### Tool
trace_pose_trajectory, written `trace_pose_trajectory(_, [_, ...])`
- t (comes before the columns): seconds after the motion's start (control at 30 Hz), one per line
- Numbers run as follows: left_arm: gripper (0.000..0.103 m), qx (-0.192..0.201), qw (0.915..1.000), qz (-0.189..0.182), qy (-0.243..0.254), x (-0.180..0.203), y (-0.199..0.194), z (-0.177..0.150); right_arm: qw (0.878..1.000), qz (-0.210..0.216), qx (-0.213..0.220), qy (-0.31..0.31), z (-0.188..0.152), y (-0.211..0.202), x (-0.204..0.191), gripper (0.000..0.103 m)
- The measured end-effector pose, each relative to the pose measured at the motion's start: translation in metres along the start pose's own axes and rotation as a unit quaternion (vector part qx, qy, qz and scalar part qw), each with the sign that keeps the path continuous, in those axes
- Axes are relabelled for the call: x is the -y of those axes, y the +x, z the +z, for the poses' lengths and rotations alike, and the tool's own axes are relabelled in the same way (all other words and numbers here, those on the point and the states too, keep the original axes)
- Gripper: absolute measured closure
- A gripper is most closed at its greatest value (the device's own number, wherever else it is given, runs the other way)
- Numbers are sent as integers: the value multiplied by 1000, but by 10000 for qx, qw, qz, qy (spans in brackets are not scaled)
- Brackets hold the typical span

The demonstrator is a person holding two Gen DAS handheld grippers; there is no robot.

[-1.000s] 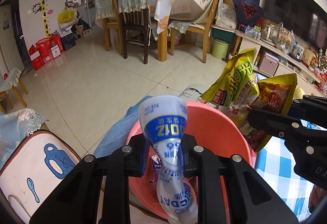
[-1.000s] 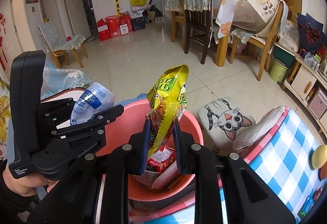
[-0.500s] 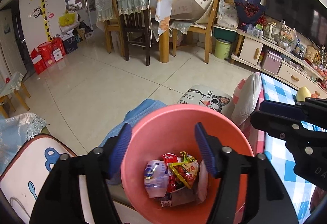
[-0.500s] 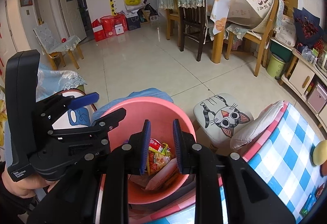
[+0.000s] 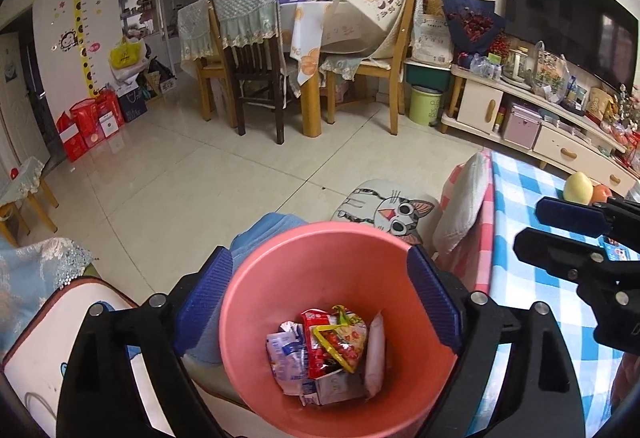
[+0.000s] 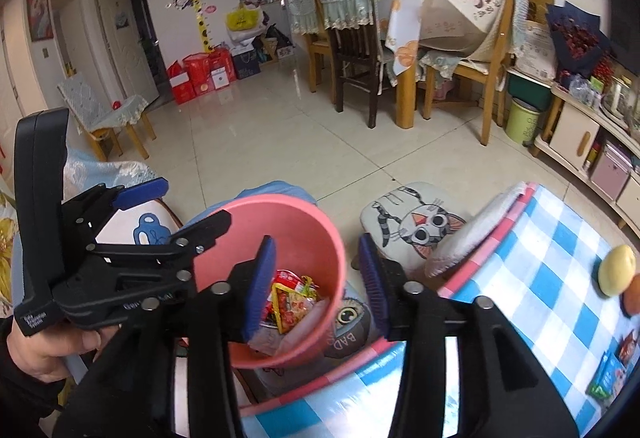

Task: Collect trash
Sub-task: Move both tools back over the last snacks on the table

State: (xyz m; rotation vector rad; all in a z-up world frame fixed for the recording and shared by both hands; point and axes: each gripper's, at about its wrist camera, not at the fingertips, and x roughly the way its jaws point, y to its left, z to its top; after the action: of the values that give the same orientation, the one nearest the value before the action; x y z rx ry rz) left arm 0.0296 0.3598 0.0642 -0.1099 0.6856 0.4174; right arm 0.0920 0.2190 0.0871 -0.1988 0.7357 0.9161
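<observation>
Both wrappers now lie in the pink bin point(image 5: 256, 318); a second ago each was gripped. Left tongs point(image 5: 320, 302) and right tongs point(image 6: 318, 282) are released, empty, ready for more trash on the worktop point(image 6: 540, 278).

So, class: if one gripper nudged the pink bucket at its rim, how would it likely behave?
The pink bucket looks like thin plastic holding only a few snack wrappers, so it is probably light and would slide or tip easily. Its smooth rounded wall may also slip between the fingers.
</observation>
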Motion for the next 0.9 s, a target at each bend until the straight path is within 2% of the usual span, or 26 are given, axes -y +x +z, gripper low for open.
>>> trace_pose_trajectory(0.1, [14, 63, 9999, -64, 65, 14, -11, 3, 9998, -143, 75, 132, -9, -19, 17, 44])
trace_pose_trajectory(0.3, [12, 120, 9991, -284, 290, 53, -26, 4, 9974, -527, 164, 468, -40, -62, 61, 42])
trace_pose_trajectory(0.57, [11, 48, 9944, -717, 771, 137, -34, -8, 9877, -1126, 198, 1065, -105, -120, 136, 39])
trace_pose_trajectory(0.7, [11, 18, 9878, -1108, 1098, 197, -34, -18, 9787, -1512, 168, 1377, -144, -150, 178, 39])
trace_pose_trajectory(0.9, [11, -15, 9668, -1864, 1747, 302, -22, -39, 9623, -1966, 167, 1872, -204, -196, 241, 39])
